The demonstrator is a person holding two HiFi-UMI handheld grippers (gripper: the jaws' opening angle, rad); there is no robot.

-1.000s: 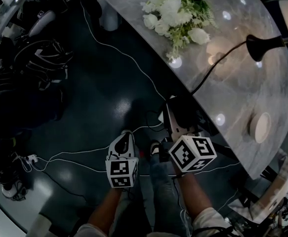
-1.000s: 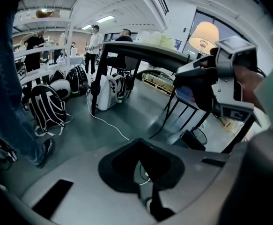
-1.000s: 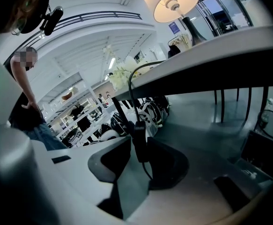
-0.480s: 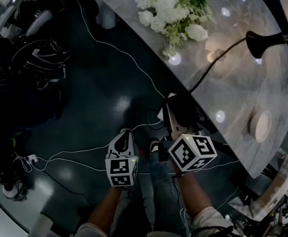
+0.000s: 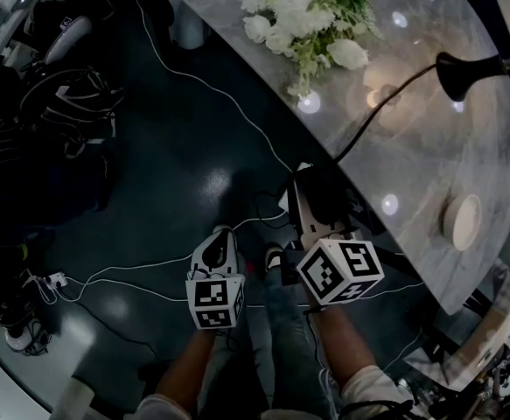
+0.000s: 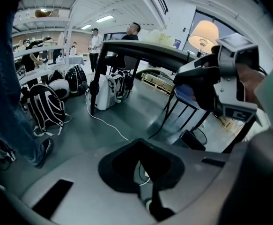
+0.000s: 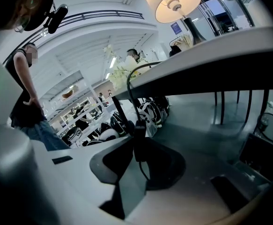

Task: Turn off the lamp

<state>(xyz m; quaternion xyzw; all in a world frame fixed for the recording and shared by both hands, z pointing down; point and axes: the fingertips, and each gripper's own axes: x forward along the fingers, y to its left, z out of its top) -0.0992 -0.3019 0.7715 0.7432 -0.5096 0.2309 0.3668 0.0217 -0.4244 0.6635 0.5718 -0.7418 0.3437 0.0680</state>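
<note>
Right gripper (image 7: 138, 162) jaws closing; lamp cord switch (image 7: 139, 141) between them.

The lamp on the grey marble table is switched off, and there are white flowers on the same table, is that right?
Not quite: the lamp with the cream shade is lit, as its glowing shade in the right gripper view shows. The rest holds: the white flowers are on the same grey marble table.
</note>
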